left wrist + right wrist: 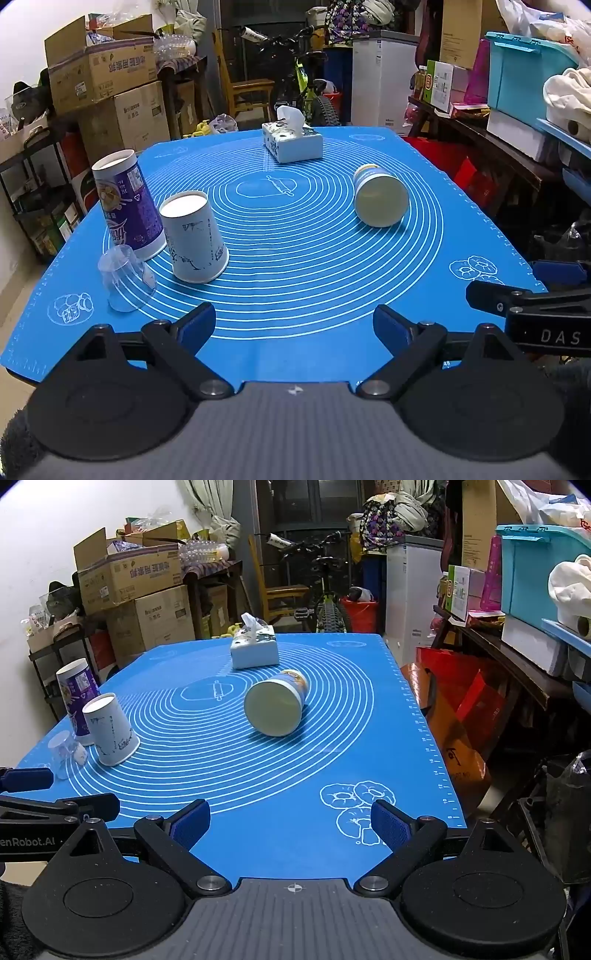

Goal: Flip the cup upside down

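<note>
A paper cup with a yellow-blue print [380,197] lies on its side on the blue mat [295,280], its round end facing me; it also shows in the right wrist view [275,707]. At the left stand three cups upside down: a purple one [127,201], a white one [195,236] and a small clear plastic one [123,277]. They also show in the right wrist view, purple [77,694], white [110,729], clear [64,753]. My left gripper [294,325] and right gripper [290,821] are open and empty near the mat's front edge.
A tissue box [291,142] stands at the far middle of the mat, also in the right wrist view [255,650]. Cardboard boxes [103,74] are stacked at the left. A bicycle [306,88] stands behind the table. Shelves with bins [524,74] line the right.
</note>
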A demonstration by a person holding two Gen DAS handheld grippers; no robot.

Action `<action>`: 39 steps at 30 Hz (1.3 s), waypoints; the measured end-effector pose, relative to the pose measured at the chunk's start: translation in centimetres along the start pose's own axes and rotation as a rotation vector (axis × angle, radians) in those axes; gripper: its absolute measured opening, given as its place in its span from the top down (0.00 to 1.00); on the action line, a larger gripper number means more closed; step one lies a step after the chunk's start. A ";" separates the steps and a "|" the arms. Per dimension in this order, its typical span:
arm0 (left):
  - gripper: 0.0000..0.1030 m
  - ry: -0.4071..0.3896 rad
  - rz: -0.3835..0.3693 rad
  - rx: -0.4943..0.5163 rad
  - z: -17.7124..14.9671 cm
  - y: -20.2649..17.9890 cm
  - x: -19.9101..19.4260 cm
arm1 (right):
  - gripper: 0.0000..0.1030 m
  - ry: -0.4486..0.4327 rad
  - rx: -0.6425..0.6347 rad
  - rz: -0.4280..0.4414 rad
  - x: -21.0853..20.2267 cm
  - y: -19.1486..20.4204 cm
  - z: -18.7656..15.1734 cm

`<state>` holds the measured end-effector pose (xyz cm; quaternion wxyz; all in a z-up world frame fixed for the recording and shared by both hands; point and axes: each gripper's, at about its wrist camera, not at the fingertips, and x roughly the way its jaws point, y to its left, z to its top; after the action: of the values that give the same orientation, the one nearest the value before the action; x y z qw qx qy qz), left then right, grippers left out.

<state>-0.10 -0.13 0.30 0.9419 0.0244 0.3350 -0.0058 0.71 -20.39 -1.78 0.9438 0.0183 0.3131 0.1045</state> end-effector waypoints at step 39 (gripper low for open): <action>0.11 0.003 0.012 0.002 0.1 0.6 0.6 | 0.09 0.011 -0.015 -0.009 0.3 0.9 0.0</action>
<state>0.46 0.41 0.04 0.9414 0.0273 0.3362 -0.0007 0.80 -19.48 -1.91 0.9426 0.0094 0.3176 0.1028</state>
